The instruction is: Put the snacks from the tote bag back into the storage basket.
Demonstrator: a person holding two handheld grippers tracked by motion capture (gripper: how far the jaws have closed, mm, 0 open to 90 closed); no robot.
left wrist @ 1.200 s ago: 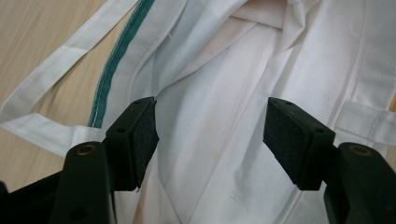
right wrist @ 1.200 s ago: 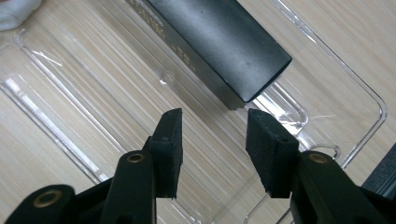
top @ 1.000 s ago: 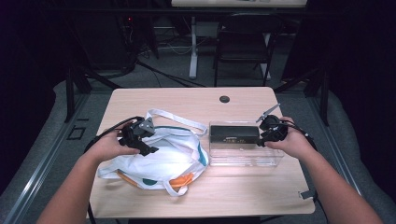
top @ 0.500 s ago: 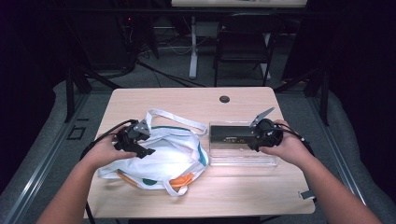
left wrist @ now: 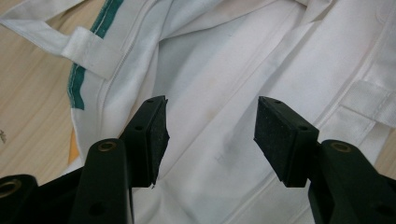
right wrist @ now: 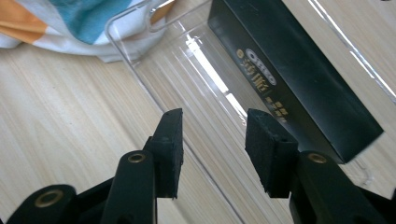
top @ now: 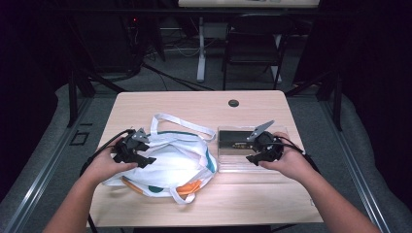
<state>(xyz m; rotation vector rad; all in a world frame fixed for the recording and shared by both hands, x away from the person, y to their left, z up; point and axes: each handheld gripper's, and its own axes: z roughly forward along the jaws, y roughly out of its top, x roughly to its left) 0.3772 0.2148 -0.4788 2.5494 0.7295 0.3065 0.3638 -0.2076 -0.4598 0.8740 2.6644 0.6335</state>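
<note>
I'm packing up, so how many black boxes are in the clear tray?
1: a black box lies along the far side of the clear tray, on the table's right. None looks hidden.

Two black jaws of the right gripper (right wrist: 212, 149) are seen rising from the bottom edge, held apart with nothing between the pads. Beneath them a clear plastic tray (right wrist: 154, 79) is laid on the light wooden table (right wrist: 60, 121), and its near wall is straddled by the jaws. A black box with gold lettering (right wrist: 299, 70) is set inside the tray, along its far side. At the upper left, a white cloth bag with teal and orange patches (right wrist: 70, 23) is seen touching the tray's corner.
</note>
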